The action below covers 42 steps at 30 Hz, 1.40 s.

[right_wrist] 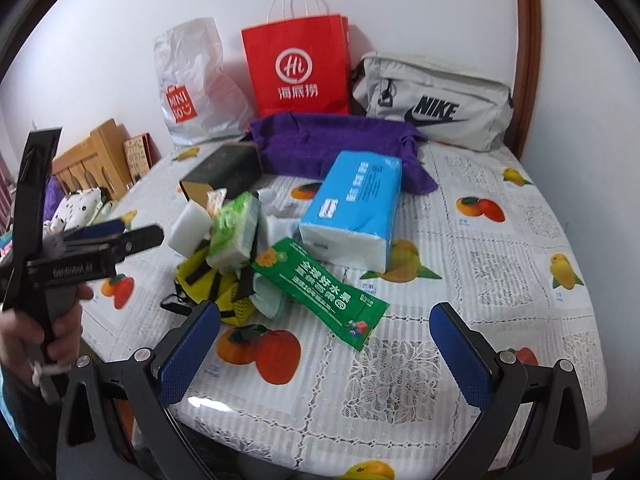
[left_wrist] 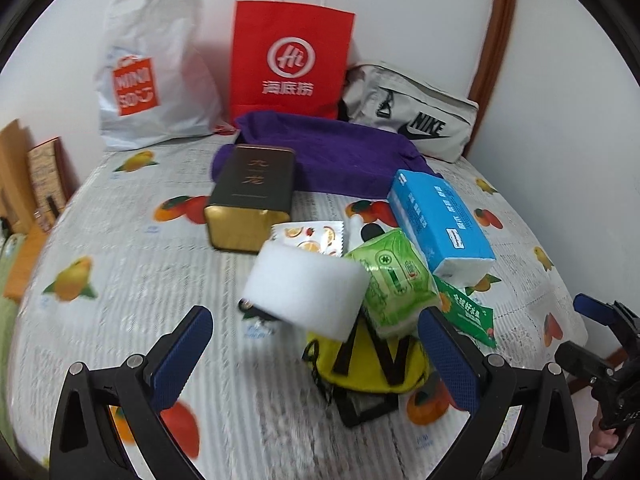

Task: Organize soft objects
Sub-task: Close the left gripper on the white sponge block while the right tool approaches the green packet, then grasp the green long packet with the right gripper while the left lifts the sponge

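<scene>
A heap of soft things lies mid-table: a white sponge block (left_wrist: 304, 292) (right_wrist: 190, 224), a green tissue pack (left_wrist: 394, 280) (right_wrist: 234, 232), a yellow pouch (left_wrist: 368, 364) (right_wrist: 212, 284) underneath, a flat green packet (left_wrist: 468, 316) (right_wrist: 320, 292) and a blue tissue pack (left_wrist: 440, 220) (right_wrist: 352, 208). My left gripper (left_wrist: 316, 360) (right_wrist: 142, 227) is open just short of the sponge and above the pouch, touching neither. Held open over the near table edge, my right gripper (right_wrist: 326, 354) (left_wrist: 580, 330) is empty, with the green packet just beyond it.
A purple towel (left_wrist: 332, 156) (right_wrist: 336, 144) lies behind the heap. Against the wall stand a white plastic bag (left_wrist: 152, 72), a red paper bag (left_wrist: 290, 60) and a grey Nike bag (left_wrist: 412, 112). A dark tin box (left_wrist: 252, 196) lies left of the heap. A hand (right_wrist: 24, 328) holds the left gripper.
</scene>
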Each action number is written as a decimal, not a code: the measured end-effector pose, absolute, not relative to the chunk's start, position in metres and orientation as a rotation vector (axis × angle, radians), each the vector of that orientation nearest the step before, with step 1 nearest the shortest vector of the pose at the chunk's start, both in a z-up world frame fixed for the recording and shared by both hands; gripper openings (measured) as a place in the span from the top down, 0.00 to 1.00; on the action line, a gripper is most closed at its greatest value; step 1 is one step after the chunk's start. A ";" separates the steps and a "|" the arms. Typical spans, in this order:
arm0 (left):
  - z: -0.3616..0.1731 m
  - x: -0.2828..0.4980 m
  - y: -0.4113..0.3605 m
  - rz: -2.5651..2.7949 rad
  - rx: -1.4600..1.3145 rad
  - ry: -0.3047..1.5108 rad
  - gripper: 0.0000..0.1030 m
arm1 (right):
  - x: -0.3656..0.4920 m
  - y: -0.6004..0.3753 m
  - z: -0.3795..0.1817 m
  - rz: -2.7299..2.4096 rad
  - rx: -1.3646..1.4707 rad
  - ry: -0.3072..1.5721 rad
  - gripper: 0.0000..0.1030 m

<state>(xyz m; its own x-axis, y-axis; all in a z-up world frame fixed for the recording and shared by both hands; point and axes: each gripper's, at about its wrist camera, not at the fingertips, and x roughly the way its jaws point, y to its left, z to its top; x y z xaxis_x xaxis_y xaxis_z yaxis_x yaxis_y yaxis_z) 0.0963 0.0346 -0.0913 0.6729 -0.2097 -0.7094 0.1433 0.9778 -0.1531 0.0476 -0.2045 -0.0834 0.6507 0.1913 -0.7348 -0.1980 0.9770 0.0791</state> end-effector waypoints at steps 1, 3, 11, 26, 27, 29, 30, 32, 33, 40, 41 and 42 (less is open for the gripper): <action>-0.095 0.102 0.034 -0.211 -0.080 0.813 0.00 | 0.051 -0.205 -0.088 0.220 -0.006 0.846 0.00; -0.104 0.114 0.033 -0.228 -0.062 0.828 0.00 | 0.057 -0.207 -0.097 0.219 0.003 0.867 0.00; -0.123 0.144 0.039 -0.320 -0.096 0.857 0.04 | 0.079 -0.208 -0.125 0.234 -0.002 0.911 0.00; -0.104 0.135 0.058 -0.338 -0.152 0.802 0.19 | 0.118 -0.196 -0.155 0.382 -0.090 0.900 0.01; -0.104 0.135 0.059 -0.334 -0.155 0.802 0.19 | 0.121 -0.194 -0.157 0.387 -0.113 0.897 0.01; -0.103 0.134 0.061 -0.332 -0.163 0.800 0.21 | 0.124 -0.190 -0.162 0.408 -0.157 0.895 0.01; -0.103 0.134 0.062 -0.333 -0.170 0.802 0.21 | 0.127 -0.188 -0.165 0.424 -0.175 0.895 0.02; -0.103 0.134 0.062 -0.330 -0.173 0.809 0.21 | 0.129 -0.183 -0.169 0.454 -0.198 0.893 0.11; -0.102 0.134 0.062 -0.325 -0.166 0.810 0.21 | 0.129 -0.183 -0.169 0.469 -0.198 0.889 0.17; -0.106 0.133 0.067 -0.294 -0.152 0.822 0.24 | 0.119 -0.182 -0.165 0.514 -0.176 0.880 0.56; -0.109 0.133 0.070 -0.280 -0.153 0.827 0.24 | 0.117 -0.184 -0.165 0.511 -0.170 0.888 0.57; -0.111 0.133 0.074 -0.267 -0.159 0.831 0.24 | 0.116 -0.186 -0.165 0.500 -0.166 0.891 0.58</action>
<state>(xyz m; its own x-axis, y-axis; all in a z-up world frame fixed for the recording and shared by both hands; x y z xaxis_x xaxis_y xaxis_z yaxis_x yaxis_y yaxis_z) 0.1327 0.0738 -0.1111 0.6436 -0.2951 -0.7062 0.1717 0.9548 -0.2425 0.1162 -0.1856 -0.1645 0.5226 0.3479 -0.7783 -0.4829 0.8732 0.0661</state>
